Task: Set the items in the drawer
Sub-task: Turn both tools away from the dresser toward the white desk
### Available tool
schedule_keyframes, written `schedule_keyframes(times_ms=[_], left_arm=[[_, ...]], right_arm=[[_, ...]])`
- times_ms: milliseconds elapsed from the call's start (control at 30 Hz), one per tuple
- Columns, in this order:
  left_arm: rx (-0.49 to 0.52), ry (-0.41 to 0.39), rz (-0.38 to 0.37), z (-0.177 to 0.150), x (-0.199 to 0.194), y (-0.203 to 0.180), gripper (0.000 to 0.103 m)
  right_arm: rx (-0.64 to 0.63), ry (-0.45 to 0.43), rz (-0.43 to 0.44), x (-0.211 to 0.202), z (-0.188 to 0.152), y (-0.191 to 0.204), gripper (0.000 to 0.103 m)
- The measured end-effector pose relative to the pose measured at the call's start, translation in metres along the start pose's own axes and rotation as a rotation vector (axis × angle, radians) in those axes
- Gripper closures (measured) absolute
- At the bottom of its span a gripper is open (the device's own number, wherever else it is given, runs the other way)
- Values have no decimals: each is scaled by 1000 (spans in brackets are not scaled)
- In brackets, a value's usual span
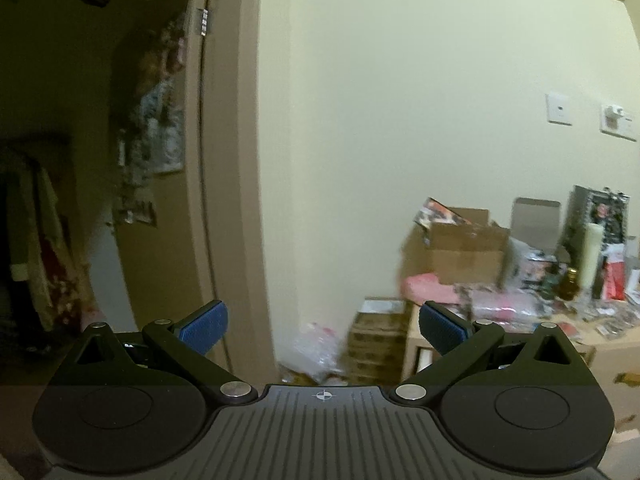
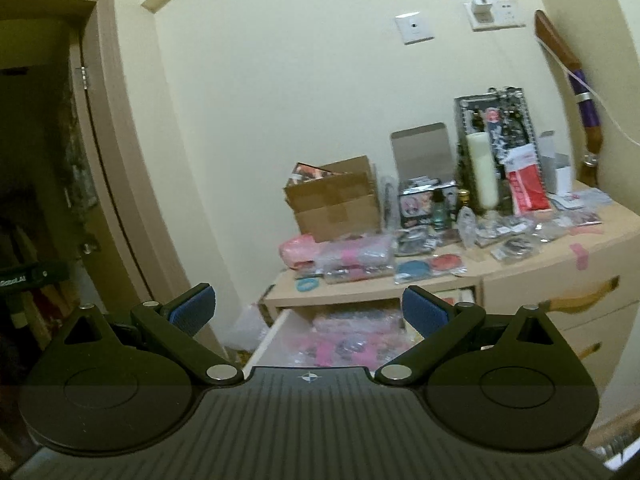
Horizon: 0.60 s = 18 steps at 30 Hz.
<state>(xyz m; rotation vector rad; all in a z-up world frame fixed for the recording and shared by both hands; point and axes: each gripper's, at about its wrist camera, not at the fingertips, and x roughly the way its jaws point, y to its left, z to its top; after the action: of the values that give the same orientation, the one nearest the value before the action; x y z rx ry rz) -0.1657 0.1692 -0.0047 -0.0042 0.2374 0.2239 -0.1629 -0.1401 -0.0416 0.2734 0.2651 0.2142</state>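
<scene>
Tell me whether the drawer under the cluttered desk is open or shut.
Open. In the right wrist view the drawer is pulled out from the desk, its white side wall exposed and pink packets lying inside.

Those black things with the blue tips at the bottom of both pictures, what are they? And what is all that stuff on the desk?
They are grabbers with two fingers, which a person holds, one in each hand. A camera on each looks forward along its fingers. One picture is from the left gripper, the other from the right gripper. Both are open and hold nothing.

The right view shows a pale wooden cabinet crowded with things: a brown cardboard box, a tall cream candle, clear bags of small pink trinkets and a teal ring. Below, a white drawer is pulled open, with pink packets already inside.
</scene>
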Motion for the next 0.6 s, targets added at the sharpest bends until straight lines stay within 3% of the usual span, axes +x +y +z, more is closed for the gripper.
schedule_keyframes(times_ms=[233, 600], left_arm=[[-10, 17, 146, -3, -2, 21, 0], [-105, 46, 527, -6, -37, 50, 0]], right_arm=[[-11, 27, 114, 39, 2, 7, 0], [-125, 140, 472, 113, 17, 50, 0]])
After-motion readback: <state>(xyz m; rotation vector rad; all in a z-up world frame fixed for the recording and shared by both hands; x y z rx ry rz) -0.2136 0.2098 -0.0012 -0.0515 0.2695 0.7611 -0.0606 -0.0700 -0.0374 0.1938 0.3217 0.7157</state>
